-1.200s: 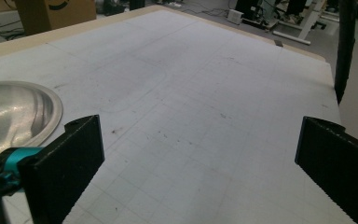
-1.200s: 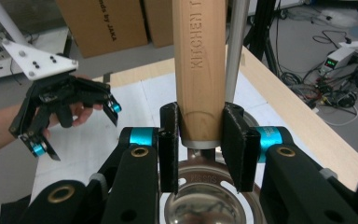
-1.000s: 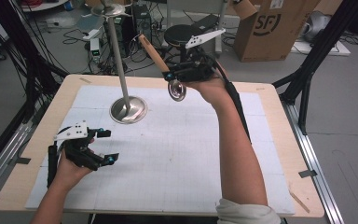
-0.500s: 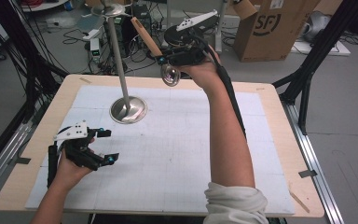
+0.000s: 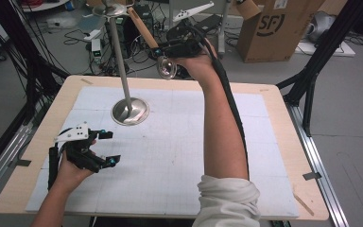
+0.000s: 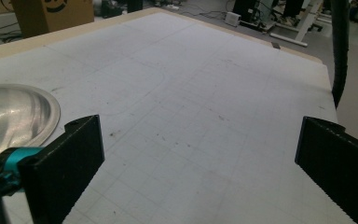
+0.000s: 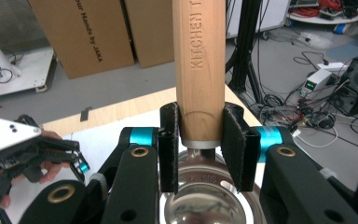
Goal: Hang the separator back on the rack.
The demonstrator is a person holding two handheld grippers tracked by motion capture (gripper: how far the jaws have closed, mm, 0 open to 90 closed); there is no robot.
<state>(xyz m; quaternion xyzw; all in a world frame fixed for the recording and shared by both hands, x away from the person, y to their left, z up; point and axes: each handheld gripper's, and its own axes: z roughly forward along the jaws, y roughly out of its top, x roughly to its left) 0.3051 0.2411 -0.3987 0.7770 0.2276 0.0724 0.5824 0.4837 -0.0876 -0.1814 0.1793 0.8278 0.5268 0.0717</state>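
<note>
**Wooden-handled ladle aloft in the right gripper**

Here's the round wooden handle of a steel ladle, and you can read it: "KITCHEN T…" stamped into the wood, running up the grain and off the top edge. Below it, a steel collar, then the shiny steel bowl of the ladle, with "SUS304" stamped near the neck and slots cut through the metal on either side. The wood is pale, smooth and cylindrical.

The right gripper has it, black fingers clenched on the base of the handle, one on each side, just above the collar. From the high view the ladle is up in the air beyond the far edge of the bench, handle slanting up and away to the left, bowl low beside the hand.

Just beside that, a tall polished steel stand rises from its round base on the white gridded mat, which covers the light wooden bench.

Near the front left, the left gripper rests low over the mat, fingers spread wide with nothing between them.

Behind the bench, a brown cardboard box carries an "SF" logo; in the right gripper view another carton reads "Our Hands by JAKA".
</note>
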